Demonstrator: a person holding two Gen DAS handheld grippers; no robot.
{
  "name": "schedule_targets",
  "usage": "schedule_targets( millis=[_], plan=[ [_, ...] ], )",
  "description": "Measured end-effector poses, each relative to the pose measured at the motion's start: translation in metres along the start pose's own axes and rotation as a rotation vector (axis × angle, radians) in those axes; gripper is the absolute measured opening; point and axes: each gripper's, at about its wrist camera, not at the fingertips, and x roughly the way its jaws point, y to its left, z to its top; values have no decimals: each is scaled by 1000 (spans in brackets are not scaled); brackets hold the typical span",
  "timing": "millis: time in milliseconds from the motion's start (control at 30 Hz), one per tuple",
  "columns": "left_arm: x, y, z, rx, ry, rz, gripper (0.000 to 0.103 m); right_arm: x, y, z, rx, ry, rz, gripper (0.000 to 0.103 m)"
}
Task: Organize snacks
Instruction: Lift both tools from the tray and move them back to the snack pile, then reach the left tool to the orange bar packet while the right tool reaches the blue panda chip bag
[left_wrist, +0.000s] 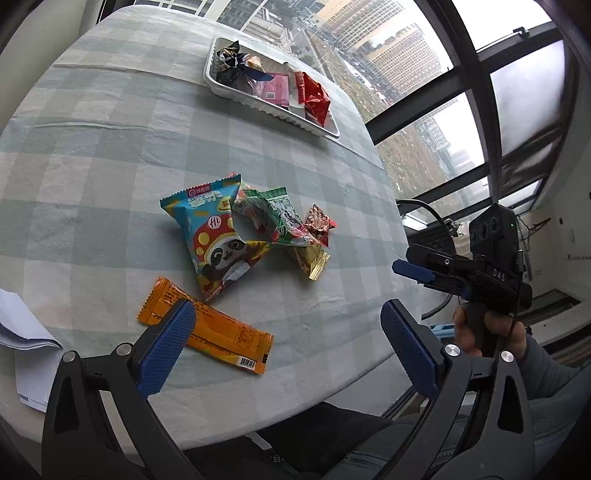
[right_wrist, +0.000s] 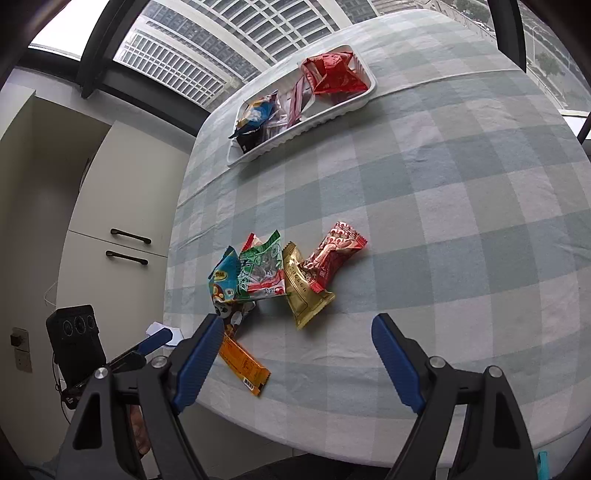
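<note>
A loose heap of snacks lies mid-table: a blue panda packet (left_wrist: 216, 236) (right_wrist: 224, 280), a green packet (left_wrist: 275, 218) (right_wrist: 264, 271), a gold packet (left_wrist: 310, 258) (right_wrist: 304, 291) and a small red packet (left_wrist: 320, 221) (right_wrist: 332, 254). An orange bar (left_wrist: 210, 330) (right_wrist: 242, 363) lies nearest the front edge. My left gripper (left_wrist: 288, 341) hangs open above the front edge, its left pad over the orange bar. My right gripper (right_wrist: 295, 354) is open too, nothing between its fingers, just short of the gold packet. A white tray (left_wrist: 255, 101) (right_wrist: 354, 99) at the far side holds several wrapped snacks.
The checked tablecloth (left_wrist: 92, 166) (right_wrist: 461, 221) covers a round table beside large windows. White paper (left_wrist: 26, 347) lies at the table's left edge. A cabinet with two dark handles (right_wrist: 129, 243) stands left of the table. A person's hand (left_wrist: 480, 332) holds the right gripper.
</note>
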Motion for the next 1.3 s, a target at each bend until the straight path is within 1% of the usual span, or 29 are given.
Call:
schedule_targets(
  millis=[67, 133, 233, 333, 400, 467, 500, 600, 633, 700, 733, 767, 800, 867, 900, 1033, 1100, 1133, 1300],
  plan=[
    [4, 2, -8, -17, 14, 7, 101, 3, 5, -6, -19, 9, -2, 85],
    [11, 3, -13, -17, 31, 49, 101, 6, 9, -11, -39, 19, -12, 85],
    [19, 12, -19, -65, 50, 89, 101, 12, 12, -20, -54, 38, -27, 85],
    [25, 19, -22, -112, 67, 166, 101, 18, 11, -28, -51, 50, -61, 85],
    [28, 20, -22, -135, 62, 217, 101, 24, 9, -30, -38, 63, -99, 83],
    [34, 20, -22, -161, 67, 281, 101, 30, 7, -27, -30, 76, -155, 81],
    [38, 19, -22, -171, 76, 301, 101, 33, 6, -24, -31, 76, -177, 80],
    [53, 12, -24, -180, 99, 344, 100, 40, 5, -8, -38, 76, -210, 76],
    [58, 10, -25, -185, 108, 370, 100, 43, 7, -3, -55, 76, -213, 75],
    [66, 9, -27, -216, 119, 384, 100, 49, 13, 9, -110, 76, -221, 69],
    [69, 8, -27, -228, 120, 392, 100, 52, 16, 14, -140, 84, -217, 69],
    [71, 7, -26, -238, 117, 408, 100, 57, 19, 18, -170, 99, -208, 65],
    [73, 7, -26, -254, 108, 425, 100, 62, 23, 21, -208, 121, -203, 59],
    [74, 10, -23, -306, 88, 459, 100, 68, 28, 28, -271, 145, -204, 54],
    [75, 12, -22, -332, 80, 469, 100, 71, 30, 32, -285, 154, -188, 52],
    [85, 19, -20, -417, 78, 511, 100, 83, 36, 49, -306, 203, -131, 51],
    [92, 19, -20, -432, 91, 536, 100, 92, 43, 56, -338, 222, -126, 51],
    [94, 21, -21, -445, 90, 536, 100, 97, 48, 60, -349, 230, -120, 51],
    [97, 23, -22, -485, 62, 557, 100, 112, 77, 67, -426, 256, -91, 51]
  ],
)
